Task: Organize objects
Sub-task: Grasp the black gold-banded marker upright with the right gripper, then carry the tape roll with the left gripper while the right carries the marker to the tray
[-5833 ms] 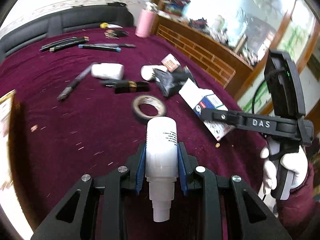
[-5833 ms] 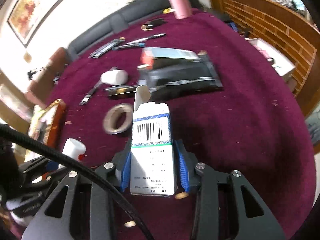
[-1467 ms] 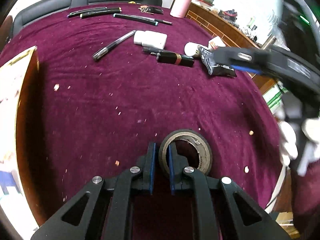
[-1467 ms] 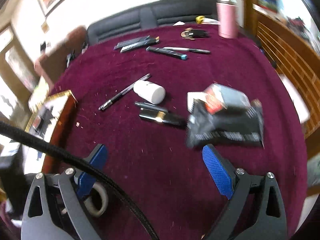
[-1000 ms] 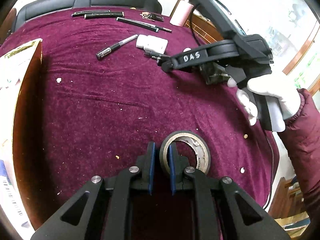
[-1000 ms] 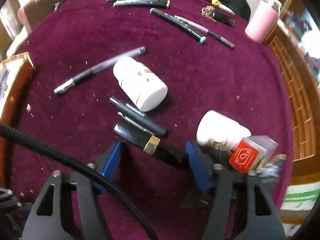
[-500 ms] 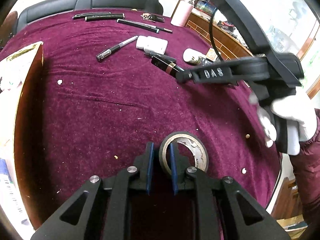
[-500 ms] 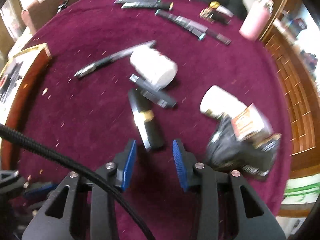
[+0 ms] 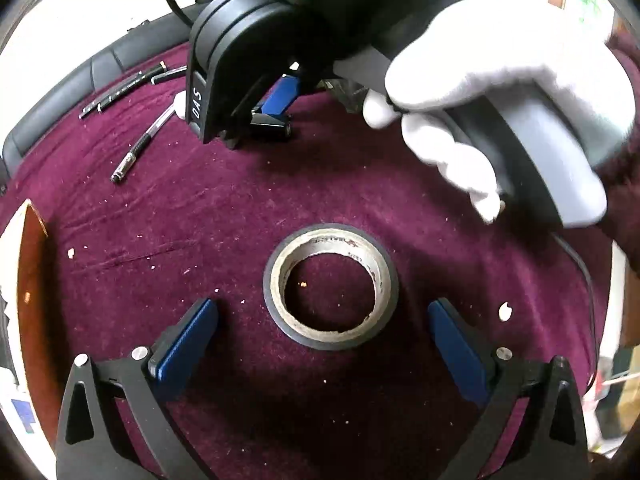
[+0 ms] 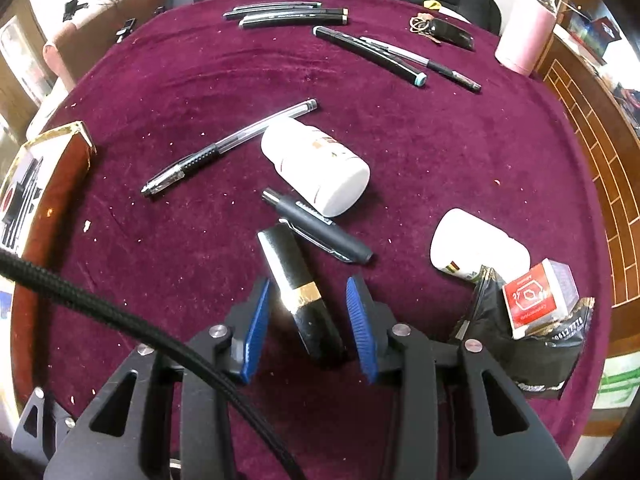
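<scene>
Two views look down at a table covered in a dark maroon cloth [image 10: 440,152] strewn with small crumbs. In the left wrist view, the left gripper [image 9: 322,332] is opening, its blue pads spread wide on either side of a roll of black tape [image 9: 331,286]; the roll lies flat on the cloth between them, touched by neither pad. Beyond it, a white-gloved hand [image 9: 500,92] grips the handle of the right gripper [image 9: 276,108], which points down at the cloth. In the right wrist view, the right gripper [image 10: 308,324] has its blue pads partly closed around a black tube with a gold band [image 10: 298,284], which lies on the cloth between them; a narrow gap shows on each side, so the pads do not press on it. Just beyond the tube lies a short black pen with a clip [image 10: 318,226], and past that a white bottle [image 10: 316,166] on its side beside a clear pen [image 10: 228,148]. To the right lie a second white bottle [image 10: 476,246], a crumpled black bag [image 10: 528,344] and a small red-and-white box [image 10: 538,300] resting on it. More pens [image 10: 288,14] lie at the far edge, near a pink cup [image 10: 524,36]. A wooden-edged frame [image 10: 52,184] sits at the left.
</scene>
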The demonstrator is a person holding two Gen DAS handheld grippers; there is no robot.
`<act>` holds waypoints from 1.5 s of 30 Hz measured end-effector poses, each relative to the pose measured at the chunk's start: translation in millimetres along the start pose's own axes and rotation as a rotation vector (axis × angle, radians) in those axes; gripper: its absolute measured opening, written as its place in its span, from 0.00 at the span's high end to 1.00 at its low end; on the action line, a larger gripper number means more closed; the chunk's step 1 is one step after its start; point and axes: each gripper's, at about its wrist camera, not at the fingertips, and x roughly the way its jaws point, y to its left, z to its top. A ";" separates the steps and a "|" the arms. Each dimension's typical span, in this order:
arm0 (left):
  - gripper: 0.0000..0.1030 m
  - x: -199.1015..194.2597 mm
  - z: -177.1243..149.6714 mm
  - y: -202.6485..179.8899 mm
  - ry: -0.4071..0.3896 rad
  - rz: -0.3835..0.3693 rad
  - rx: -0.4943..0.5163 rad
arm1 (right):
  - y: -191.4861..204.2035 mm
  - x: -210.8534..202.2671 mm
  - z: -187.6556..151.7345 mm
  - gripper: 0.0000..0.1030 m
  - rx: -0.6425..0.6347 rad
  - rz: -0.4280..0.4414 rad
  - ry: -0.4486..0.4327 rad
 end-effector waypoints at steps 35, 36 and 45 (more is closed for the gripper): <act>0.92 -36.5 -14.6 58.2 -0.127 -0.030 -0.195 | 8.1 -46.5 -61.4 0.85 0.103 0.111 -0.118; 0.92 -42.0 -16.6 60.4 -0.137 -0.030 -0.198 | 10.5 -50.4 -64.0 0.85 0.102 0.118 -0.126; 0.92 -86.0 -35.3 82.2 -0.208 0.009 -0.261 | 43.7 -78.5 -81.7 0.85 0.079 0.205 -0.163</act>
